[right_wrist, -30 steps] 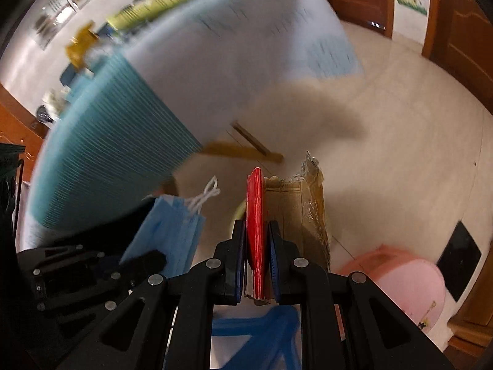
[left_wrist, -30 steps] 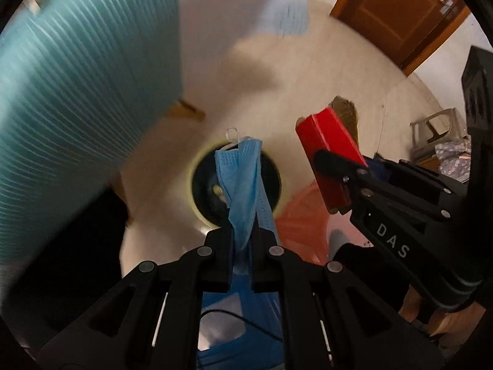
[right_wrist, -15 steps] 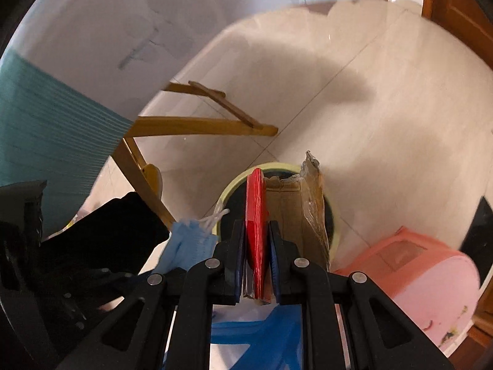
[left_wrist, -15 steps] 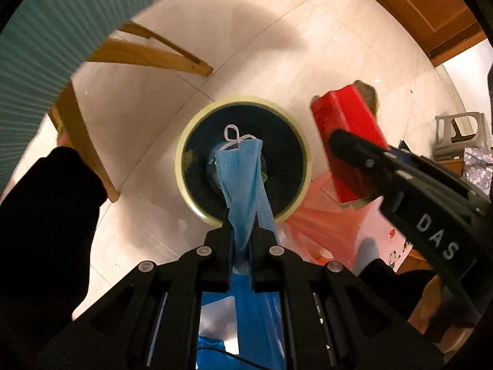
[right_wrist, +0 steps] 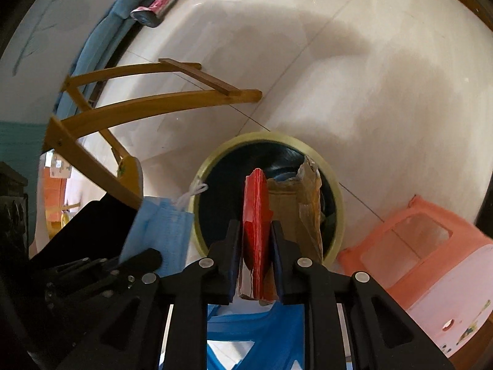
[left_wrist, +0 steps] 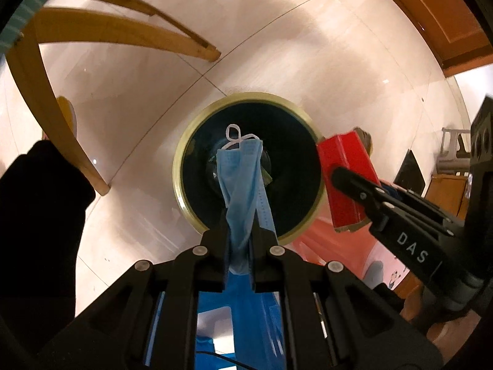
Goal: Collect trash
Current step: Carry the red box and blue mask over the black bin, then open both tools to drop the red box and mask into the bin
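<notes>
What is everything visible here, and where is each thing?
bin: one, yellow-green rim, dark inside, on the floor below both grippers
face mask: one, blue, hanging over the bin
red box: one, over the bin
cardboard: one, brown, torn, beside the red box
pink stool: one, right of the bin
wooden legs: yellow-brown, left of the bin
sleeve: one, black, left
left gripper: black, shut on the face mask
right gripper: black, jaws just been opening, red box between them
</notes>
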`<action>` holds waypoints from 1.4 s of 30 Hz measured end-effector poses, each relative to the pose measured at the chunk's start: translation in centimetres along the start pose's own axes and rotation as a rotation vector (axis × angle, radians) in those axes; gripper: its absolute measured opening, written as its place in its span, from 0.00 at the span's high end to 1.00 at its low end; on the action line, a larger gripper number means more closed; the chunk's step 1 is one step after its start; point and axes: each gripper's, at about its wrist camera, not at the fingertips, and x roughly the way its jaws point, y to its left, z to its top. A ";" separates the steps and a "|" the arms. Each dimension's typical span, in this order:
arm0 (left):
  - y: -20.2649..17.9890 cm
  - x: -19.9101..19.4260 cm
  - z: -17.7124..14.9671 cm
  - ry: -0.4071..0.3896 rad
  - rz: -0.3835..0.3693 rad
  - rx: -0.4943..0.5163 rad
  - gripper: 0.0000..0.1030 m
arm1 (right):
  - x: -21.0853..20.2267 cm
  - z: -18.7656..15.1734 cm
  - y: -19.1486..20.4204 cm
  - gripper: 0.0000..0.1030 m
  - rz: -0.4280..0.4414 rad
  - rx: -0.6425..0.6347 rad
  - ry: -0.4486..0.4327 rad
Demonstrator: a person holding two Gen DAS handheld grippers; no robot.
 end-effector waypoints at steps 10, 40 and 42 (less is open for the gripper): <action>0.8 2.1 0.7 0.056 -0.060 -0.022 0.73 | 1.8 0.4 -1.4 0.64 0.056 0.092 0.048; 0.9 -3.9 -3.4 0.059 -0.113 -0.133 0.51 | -7.7 -2.6 1.0 0.62 -0.112 -0.063 -0.014; 0.3 -5.3 -4.6 0.066 -0.108 -0.107 0.51 | -9.1 -3.1 1.1 0.62 -0.130 -0.064 -0.010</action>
